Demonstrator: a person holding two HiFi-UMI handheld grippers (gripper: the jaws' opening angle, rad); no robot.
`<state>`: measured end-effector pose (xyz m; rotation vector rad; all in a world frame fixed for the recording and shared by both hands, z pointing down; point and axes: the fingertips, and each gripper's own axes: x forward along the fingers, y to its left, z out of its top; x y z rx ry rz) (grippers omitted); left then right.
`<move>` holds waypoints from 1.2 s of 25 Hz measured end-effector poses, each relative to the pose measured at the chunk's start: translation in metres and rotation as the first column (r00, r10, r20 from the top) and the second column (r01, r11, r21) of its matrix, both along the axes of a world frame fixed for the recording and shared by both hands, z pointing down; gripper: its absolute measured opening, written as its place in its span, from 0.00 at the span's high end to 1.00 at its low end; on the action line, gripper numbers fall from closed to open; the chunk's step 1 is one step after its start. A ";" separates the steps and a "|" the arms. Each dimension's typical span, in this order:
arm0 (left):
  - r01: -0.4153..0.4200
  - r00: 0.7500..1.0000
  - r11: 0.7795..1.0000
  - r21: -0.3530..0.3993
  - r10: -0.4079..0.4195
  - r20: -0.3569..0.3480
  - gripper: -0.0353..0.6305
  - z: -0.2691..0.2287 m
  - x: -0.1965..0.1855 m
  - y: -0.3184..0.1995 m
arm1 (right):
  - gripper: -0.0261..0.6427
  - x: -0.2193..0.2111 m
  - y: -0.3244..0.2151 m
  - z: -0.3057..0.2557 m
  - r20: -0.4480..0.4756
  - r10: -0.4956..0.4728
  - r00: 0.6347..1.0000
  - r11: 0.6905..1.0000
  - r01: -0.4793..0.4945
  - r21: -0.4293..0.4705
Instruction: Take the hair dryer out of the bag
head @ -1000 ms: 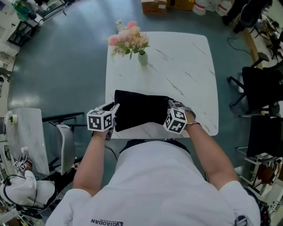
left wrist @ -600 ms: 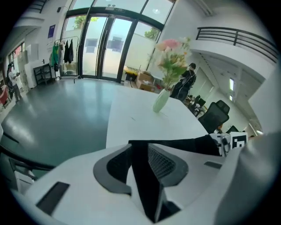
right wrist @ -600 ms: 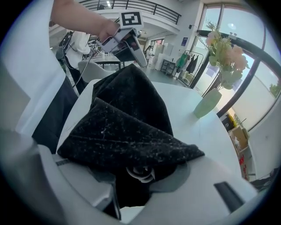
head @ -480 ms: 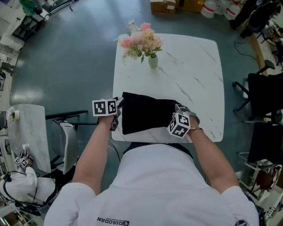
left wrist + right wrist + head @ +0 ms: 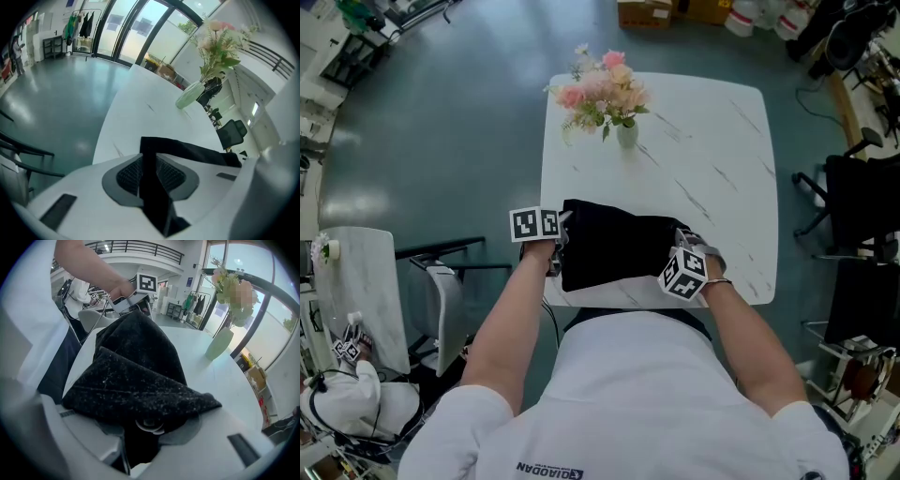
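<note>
The left tool [image 5: 151,174] and the right tool [image 5: 149,423], jaws having just closed further, each pinch one end of the soft black fabric bag [image 5: 614,246]; the bag lies along the near edge of the white marble-patterned surface [image 5: 717,159], its contents hidden. Farther back stands a pale green vase of pink flowers [image 5: 624,132].

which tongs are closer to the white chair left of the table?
Left. The left tongs grip the bag's left edge, beside the white chair; the right tongs grip its right edge, farther off. Both have just been closing on the fabric.
</note>
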<state>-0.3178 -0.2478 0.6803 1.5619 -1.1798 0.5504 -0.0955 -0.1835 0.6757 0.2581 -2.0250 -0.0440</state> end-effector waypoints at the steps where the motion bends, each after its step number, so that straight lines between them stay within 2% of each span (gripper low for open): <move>1: -0.012 0.999 1.000 0.004 0.012 0.029 0.83 0.001 -0.001 -0.001 | 0.71 0.000 0.000 0.000 0.000 -0.001 1.000 1.000 0.001 0.001; 4: -0.093 0.988 0.995 0.021 0.090 0.125 0.89 0.005 -0.003 -0.001 | 0.71 0.000 0.000 0.001 -0.004 -0.008 1.000 1.000 0.008 0.004; 6: -0.163 0.970 0.986 0.024 0.155 0.189 0.89 0.006 -0.002 -0.002 | 0.71 0.000 -0.001 0.001 -0.007 -0.015 1.000 1.000 0.015 0.001; 9: -0.217 0.948 0.976 0.010 0.208 0.242 0.90 0.007 -0.001 -0.002 | 0.71 0.001 -0.001 -0.001 -0.009 -0.015 1.000 1.000 0.015 -0.008; 17: -0.165 0.960 0.986 0.004 0.159 0.232 0.90 0.006 -0.002 0.000 | 0.71 0.028 0.003 -0.005 -0.012 0.042 0.999 0.999 -0.042 -0.017; 26: -0.160 0.958 0.987 0.006 0.153 0.241 0.90 0.006 -0.001 0.000 | 0.72 0.061 0.018 -0.012 0.015 0.116 0.993 0.993 -0.116 -0.035; 30: -0.156 0.957 0.988 0.012 0.148 0.250 0.90 0.006 -0.001 0.001 | 0.72 0.083 0.019 -0.006 -0.020 0.164 0.986 0.985 -0.164 -0.043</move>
